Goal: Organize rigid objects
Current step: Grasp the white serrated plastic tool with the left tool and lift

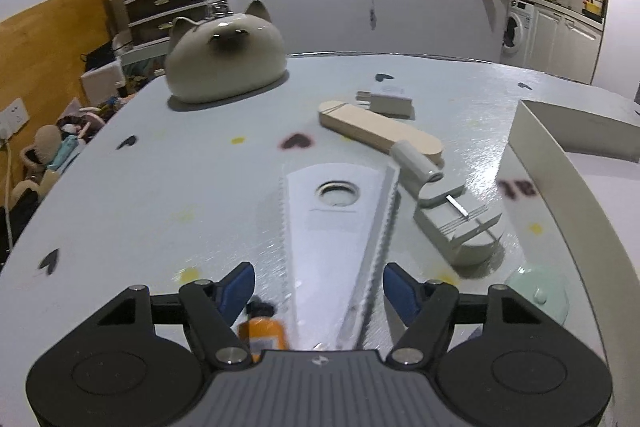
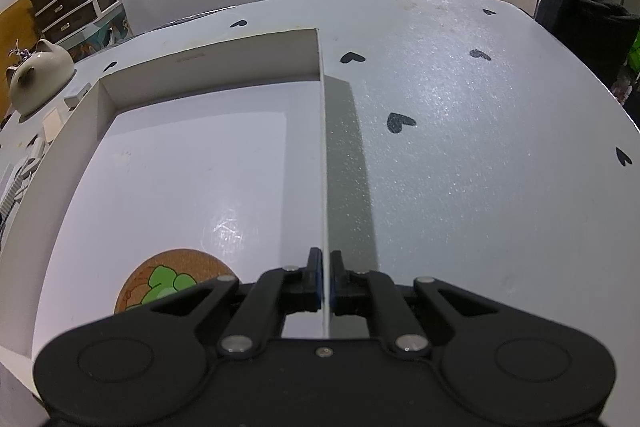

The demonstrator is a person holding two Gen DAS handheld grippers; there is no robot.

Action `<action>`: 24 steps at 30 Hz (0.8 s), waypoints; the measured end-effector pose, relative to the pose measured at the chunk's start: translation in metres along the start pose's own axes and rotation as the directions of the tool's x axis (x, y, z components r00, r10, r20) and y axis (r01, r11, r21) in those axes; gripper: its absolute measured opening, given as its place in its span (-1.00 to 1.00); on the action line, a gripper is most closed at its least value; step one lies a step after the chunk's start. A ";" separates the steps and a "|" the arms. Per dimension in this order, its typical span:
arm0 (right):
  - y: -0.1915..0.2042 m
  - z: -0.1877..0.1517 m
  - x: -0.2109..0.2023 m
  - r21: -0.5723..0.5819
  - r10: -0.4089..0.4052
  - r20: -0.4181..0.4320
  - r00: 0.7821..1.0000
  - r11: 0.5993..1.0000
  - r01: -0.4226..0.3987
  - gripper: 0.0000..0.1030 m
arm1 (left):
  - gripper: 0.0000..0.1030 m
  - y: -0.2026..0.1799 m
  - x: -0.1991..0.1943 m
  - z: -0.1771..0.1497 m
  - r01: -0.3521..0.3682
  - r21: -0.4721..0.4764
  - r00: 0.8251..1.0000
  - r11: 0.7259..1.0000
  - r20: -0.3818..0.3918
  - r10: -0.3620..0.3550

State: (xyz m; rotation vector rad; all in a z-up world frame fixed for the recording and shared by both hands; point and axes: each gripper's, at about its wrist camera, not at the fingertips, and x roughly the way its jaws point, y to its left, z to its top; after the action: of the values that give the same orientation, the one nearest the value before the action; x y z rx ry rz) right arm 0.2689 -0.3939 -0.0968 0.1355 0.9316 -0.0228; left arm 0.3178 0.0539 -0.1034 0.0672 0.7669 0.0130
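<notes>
In the left wrist view my left gripper (image 1: 318, 291) is open, its jaws standing on either side of a white toothed plastic wedge with a round hole (image 1: 336, 219). An orange small bottle (image 1: 262, 333) lies under the left finger. Beyond lie a grey wrench-shaped tool (image 1: 444, 203), a flat wooden piece (image 1: 380, 133) and a white plug adapter (image 1: 390, 99). In the right wrist view my right gripper (image 2: 326, 277) is shut on the right wall of a white shallow box (image 2: 324, 147). A cork coaster with a green print (image 2: 172, 281) lies inside the box.
A ceramic cat figure (image 1: 226, 61) stands at the table's far left; it also shows in the right wrist view (image 2: 38, 77). The box's wall (image 1: 560, 163) rises at the right of the left wrist view, with a mint round object (image 1: 538, 293) beside it. The tablecloth has black hearts (image 2: 400, 123).
</notes>
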 end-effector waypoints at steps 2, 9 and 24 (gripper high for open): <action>-0.001 0.000 0.000 0.004 0.001 0.002 1.000 1.000 -0.001 -0.91 | 0.31 -0.007 0.006 0.003 0.015 0.008 1.000 1.000 -0.003 -0.015; 0.000 0.000 0.000 0.012 -0.003 0.004 1.000 1.000 0.003 -0.90 | 0.26 -0.010 0.013 0.006 0.003 -0.001 1.000 1.000 0.007 -0.003; 0.000 -0.003 -0.001 0.009 -0.002 0.016 1.000 1.000 0.002 -0.91 | 0.26 -0.004 0.020 0.011 0.011 -0.013 1.000 1.000 0.023 -0.011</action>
State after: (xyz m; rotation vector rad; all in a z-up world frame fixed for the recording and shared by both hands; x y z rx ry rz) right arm 0.2657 -0.3939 -0.0975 0.1422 0.9156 -0.0293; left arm 0.3403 0.0496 -0.1097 0.0504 0.7441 0.0068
